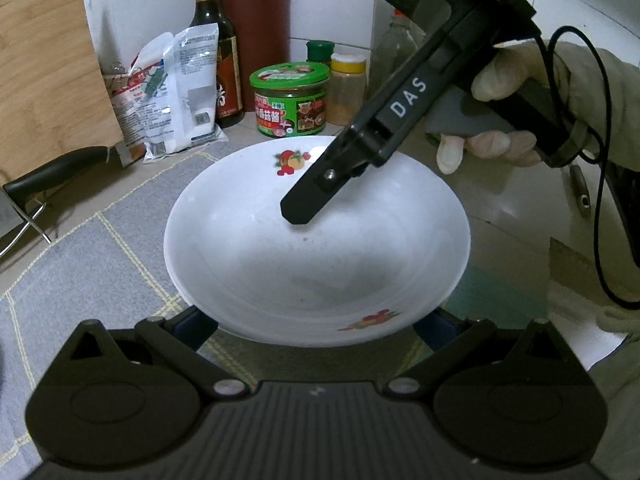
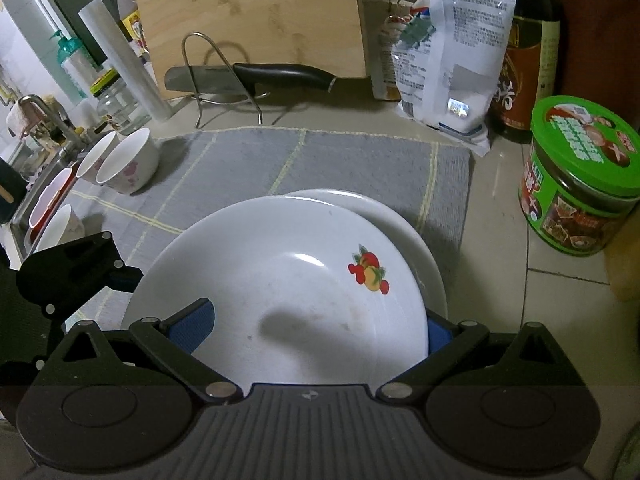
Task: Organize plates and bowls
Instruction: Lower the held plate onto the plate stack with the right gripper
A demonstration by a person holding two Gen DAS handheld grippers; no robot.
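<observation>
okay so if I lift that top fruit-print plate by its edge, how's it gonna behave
The fruit-print plate looks glazed and glossy, so probably slippery in the pads. It seems rigid and likely breakable. Sitting off-centre on the plate below, it may slide.

The grey mat [image 2: 248, 168] lies bare from nine to twelve o'clock of the stacked plates [image 2: 280, 280], open room for a gripper to pass. At twelve o'clock stand the knife [image 2: 256, 76] on its wire rack [image 2: 224, 80] and the upright cutting board [image 2: 252, 12]. At one o'clock the packets [image 2: 444, 60] and dark bottle [image 2: 524, 48] block the way, and the green-lidded jar [image 2: 580, 176] crowds two o'clock. At ten o'clock tipped bowls [image 2: 124, 164] close the mat's corner. The other gripper [image 2: 68, 276] sits at nine o'clock, seemingly touching the plates' rim.
</observation>
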